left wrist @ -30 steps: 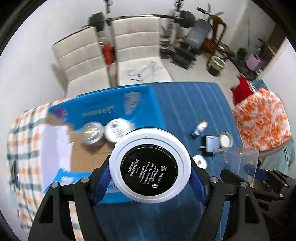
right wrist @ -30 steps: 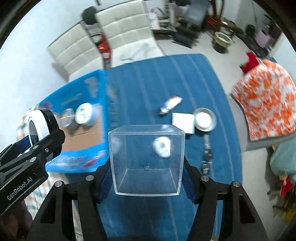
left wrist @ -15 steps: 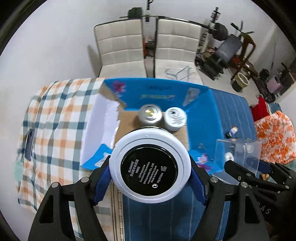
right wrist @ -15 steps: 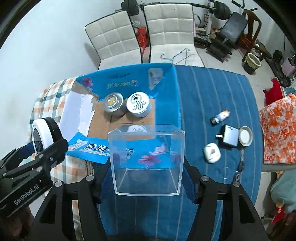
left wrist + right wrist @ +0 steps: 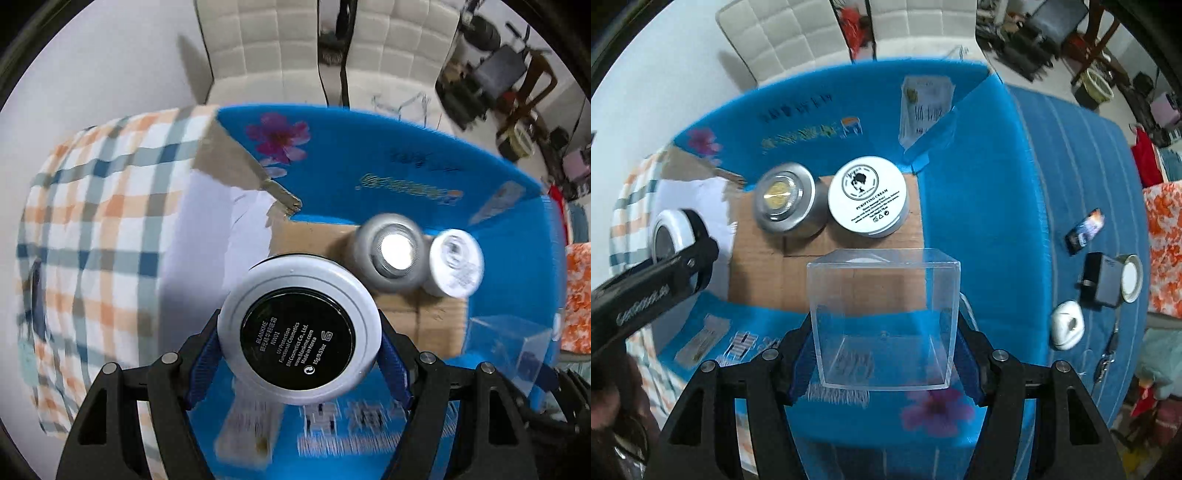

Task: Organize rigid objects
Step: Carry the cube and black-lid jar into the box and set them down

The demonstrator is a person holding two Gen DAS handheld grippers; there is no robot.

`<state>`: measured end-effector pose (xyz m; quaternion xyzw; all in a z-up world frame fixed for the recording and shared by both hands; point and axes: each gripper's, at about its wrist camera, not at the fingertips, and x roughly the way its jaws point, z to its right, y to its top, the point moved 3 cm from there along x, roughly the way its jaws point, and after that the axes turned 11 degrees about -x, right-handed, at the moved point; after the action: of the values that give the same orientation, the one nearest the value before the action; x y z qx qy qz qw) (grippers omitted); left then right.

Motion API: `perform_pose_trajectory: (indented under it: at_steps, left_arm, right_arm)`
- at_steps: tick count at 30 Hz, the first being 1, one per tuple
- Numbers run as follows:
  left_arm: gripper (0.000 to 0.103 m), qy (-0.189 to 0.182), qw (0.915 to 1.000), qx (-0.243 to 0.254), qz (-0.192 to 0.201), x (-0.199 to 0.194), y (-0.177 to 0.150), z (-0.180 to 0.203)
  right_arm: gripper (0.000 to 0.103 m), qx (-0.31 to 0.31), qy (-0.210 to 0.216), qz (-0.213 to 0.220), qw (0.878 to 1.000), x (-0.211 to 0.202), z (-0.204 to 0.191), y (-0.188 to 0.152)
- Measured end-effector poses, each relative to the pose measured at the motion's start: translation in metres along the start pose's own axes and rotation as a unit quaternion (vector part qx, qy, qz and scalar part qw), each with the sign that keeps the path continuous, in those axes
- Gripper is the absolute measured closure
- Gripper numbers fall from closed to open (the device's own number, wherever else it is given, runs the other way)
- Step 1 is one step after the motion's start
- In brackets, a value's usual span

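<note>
My left gripper [image 5: 299,354] is shut on a round white compact [image 5: 299,334] with a black labelled base, held above the near left part of the open blue cardboard box [image 5: 406,173]. My right gripper [image 5: 884,354] is shut on a clear plastic cube box [image 5: 884,317], held over the near wall of the blue box [image 5: 960,122]. Inside on the cardboard floor stand a silver tin [image 5: 785,203] and a white cream jar [image 5: 868,195]; both also show in the left wrist view, tin [image 5: 391,254], jar [image 5: 454,262]. The left gripper with the compact shows at the left of the right wrist view [image 5: 670,240].
The box sits where a plaid cloth [image 5: 92,229] meets a blue striped cloth [image 5: 1071,166]. To the right lie a small tube [image 5: 1084,230], a grey adapter [image 5: 1102,280], a round lid [image 5: 1130,277], a white earbud case [image 5: 1067,325] and keys [image 5: 1108,354]. White chairs [image 5: 295,44] stand behind.
Both grippers have moved left and down toward the blue box, each still holding its object. The box and the two jars now look much larger and closer.
</note>
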<state>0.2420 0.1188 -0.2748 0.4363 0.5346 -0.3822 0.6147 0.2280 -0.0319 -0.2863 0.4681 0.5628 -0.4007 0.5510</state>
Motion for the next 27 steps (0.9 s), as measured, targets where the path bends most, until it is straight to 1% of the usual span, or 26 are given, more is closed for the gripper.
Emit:
perform_pose_trajectory:
  at_steps: [3, 6, 10, 13, 16, 18, 21, 24, 27]
  left_arm:
    - [0.03, 0.005, 0.9994, 0.008, -0.034, 0.027, 0.015, 0.004]
    - [0.03, 0.003, 0.9988, 0.015, -0.045, 0.04, 0.022, 0.007]
    - [0.029, 0.009, 0.9983, 0.034, -0.045, 0.044, 0.026, 0.015]
    - [0.029, 0.006, 0.9975, 0.037, -0.06, 0.051, 0.028, 0.017]
    - [0.028, 0.017, 0.9962, 0.046, -0.072, 0.059, 0.029, 0.02]
    - [0.029, 0.005, 0.9968, 0.039, -0.07, 0.059, 0.03, 0.018]
    - [0.029, -0.006, 0.9963, 0.033, -0.079, 0.059, 0.033, 0.016]
    - [0.029, -0.006, 0.9953, 0.032, -0.091, 0.06, 0.035, 0.011]
    - [0.028, -0.006, 0.9947, 0.031, -0.098, 0.06, 0.038, 0.008]
  right_arm:
    - [0.037, 0.011, 0.0, -0.021, 1.0, 0.018, -0.001, 0.008]
    - [0.036, 0.017, -0.003, -0.033, 0.999, 0.029, -0.002, 0.013]
    - [0.036, 0.021, -0.008, -0.042, 0.999, 0.039, 0.0, 0.018]
    - [0.036, 0.02, -0.011, -0.052, 0.998, 0.045, 0.0, 0.021]
    - [0.036, 0.025, -0.012, -0.06, 0.998, 0.051, 0.002, 0.023]
    - [0.036, 0.028, -0.013, -0.065, 0.997, 0.057, 0.003, 0.026]
    - [0.036, 0.032, -0.013, -0.07, 0.997, 0.062, 0.005, 0.026]
    - [0.034, 0.035, -0.007, -0.079, 0.996, 0.066, 0.004, 0.03]
    - [0.027, 0.037, -0.01, -0.085, 0.996, 0.068, 0.008, 0.033]
